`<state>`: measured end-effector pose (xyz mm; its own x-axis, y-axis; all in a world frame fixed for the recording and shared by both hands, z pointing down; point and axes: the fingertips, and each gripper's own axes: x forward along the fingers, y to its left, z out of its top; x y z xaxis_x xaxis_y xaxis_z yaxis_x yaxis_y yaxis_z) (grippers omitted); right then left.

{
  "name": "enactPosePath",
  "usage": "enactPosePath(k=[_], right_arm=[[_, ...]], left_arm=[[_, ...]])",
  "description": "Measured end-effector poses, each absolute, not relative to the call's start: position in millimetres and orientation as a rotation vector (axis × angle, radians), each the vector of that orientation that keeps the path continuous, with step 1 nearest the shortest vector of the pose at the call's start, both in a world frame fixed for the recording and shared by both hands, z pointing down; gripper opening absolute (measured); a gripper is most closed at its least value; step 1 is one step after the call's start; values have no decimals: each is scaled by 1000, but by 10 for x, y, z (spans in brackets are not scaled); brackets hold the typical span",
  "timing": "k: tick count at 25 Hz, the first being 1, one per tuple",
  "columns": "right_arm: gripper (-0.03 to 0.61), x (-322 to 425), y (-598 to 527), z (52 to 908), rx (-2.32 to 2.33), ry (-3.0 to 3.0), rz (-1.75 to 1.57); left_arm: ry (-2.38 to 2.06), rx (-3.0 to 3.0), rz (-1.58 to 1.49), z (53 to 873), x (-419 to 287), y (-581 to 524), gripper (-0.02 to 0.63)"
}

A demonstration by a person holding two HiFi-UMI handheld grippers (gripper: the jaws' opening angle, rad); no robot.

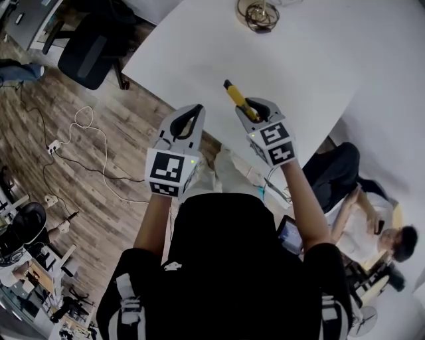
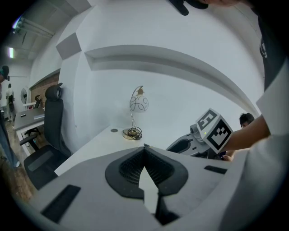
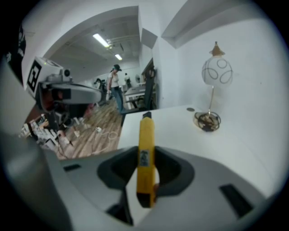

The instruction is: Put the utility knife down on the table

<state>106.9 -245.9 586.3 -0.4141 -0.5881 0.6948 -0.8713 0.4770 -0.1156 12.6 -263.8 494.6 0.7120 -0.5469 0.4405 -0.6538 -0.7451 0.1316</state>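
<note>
- Utility knife: a slim yellow body with a black front end. It is clamped in the right hand-held gripper and juts forward from the jaws.
- In the head view the knife hangs over the near part of the white desk. It looks clear of the surface, though no view settles whether it touches.
- The right gripper view shows the pads pressing on the flat sides of the knife's rear half, so most of its length sticks out in front.
- Left hand-held gripper: its jaws are closed tip to tip with nothing between them, and it sits beside the right one, near the desk's edge.
- A small lamp stands at the far side of the desk, well apart from the knife.
- Handling, as a judgement: the knife should be light and stiff, and its smooth plastic shell could pivot or slide between the pads.
- The flat sides at mid-body are the safest hold, away from the black blade end. No blade can be made out.
- Laid flat, it should settle on its side without rolling.
</note>
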Motion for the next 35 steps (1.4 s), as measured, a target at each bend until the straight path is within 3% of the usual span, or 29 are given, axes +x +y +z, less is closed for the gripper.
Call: enactPosePath(k=[14, 35], right_arm=[[135, 1185, -2491, 6699, 1026, -1924, 692], [137, 1287, -2511, 7162, 906, -1792, 586]], left_arm=[[-934, 2567, 619, 5295, 59, -2604, 17], [-935, 2517, 650, 5474, 17, -2521, 17]])
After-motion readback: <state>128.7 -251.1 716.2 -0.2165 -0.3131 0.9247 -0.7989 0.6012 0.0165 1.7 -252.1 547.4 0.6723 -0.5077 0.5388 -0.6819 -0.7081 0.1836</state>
